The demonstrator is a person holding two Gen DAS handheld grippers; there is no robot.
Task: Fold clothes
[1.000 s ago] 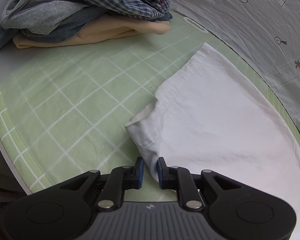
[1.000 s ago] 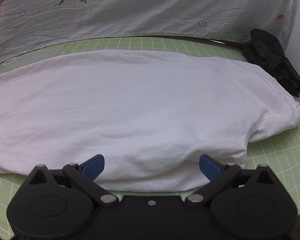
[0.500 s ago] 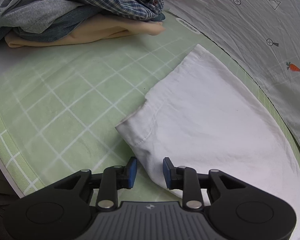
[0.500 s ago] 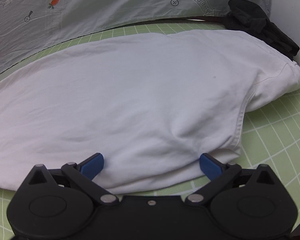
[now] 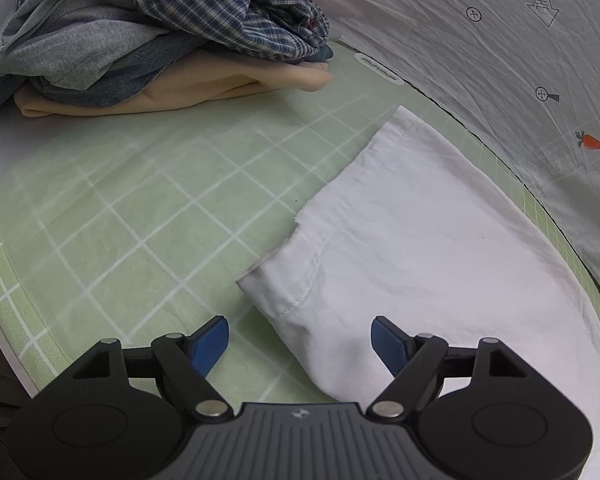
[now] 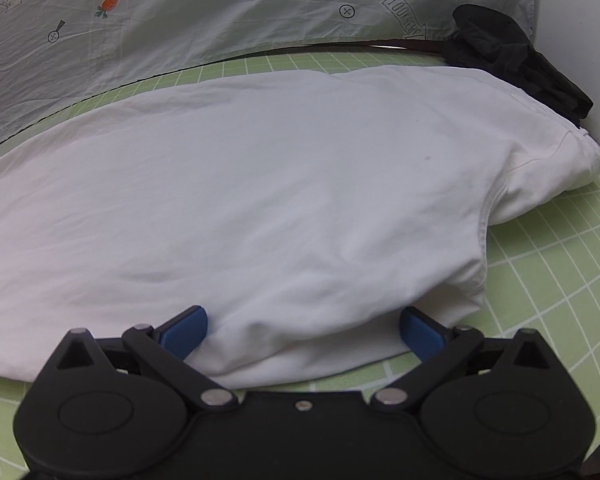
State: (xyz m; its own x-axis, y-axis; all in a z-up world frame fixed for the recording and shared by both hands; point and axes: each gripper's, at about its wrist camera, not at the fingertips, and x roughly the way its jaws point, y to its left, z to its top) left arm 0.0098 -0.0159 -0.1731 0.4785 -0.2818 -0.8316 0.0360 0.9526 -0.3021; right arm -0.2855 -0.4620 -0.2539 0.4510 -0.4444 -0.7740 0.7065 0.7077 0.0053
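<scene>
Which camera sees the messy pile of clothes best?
The left wrist view: the pile of clothes sits in full sight at the far end of the green mat. The right wrist view doesn't show it, only a separate black garment.

white garment (image 5: 420, 240) | green white-gridded mat (image 5: 140, 208) | blue-check plaid shirt (image 5: 228, 12) | peach cloth (image 5: 180, 88) | black garment (image 6: 512, 56) | pale carrot-print sheet (image 6: 220, 12) | blue gripper pads (image 5: 210, 344)

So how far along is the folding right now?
The white garment lies doubled over flat on the green mat, so one fold looks done. Nothing is in hand: the left gripper and right gripper are both open. A heap of unfolded clothes waits behind.
</scene>
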